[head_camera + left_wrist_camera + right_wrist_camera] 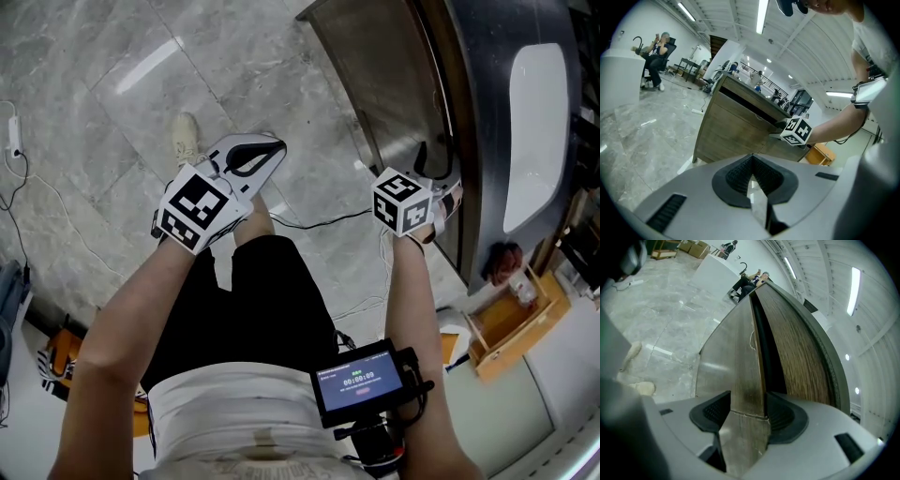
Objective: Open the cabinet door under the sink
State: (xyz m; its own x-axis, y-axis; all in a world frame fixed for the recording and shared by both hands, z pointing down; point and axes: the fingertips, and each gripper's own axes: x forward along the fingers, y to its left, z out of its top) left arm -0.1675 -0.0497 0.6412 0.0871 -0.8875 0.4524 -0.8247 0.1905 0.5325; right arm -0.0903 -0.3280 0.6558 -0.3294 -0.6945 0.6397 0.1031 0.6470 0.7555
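While the cabinet door [749,357] stands ajar beneath the sink [534,131] | right claw [747,404]: spread wide astride the door's edge, not clamped | left claw [751,176]: closed, empty, well apart from door

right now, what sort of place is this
Probably a big open workshop or showroom, not a home bathroom: a freestanding wood vanity with a white basin stands on a marble-look floor, under a high ceiling with strip lights.
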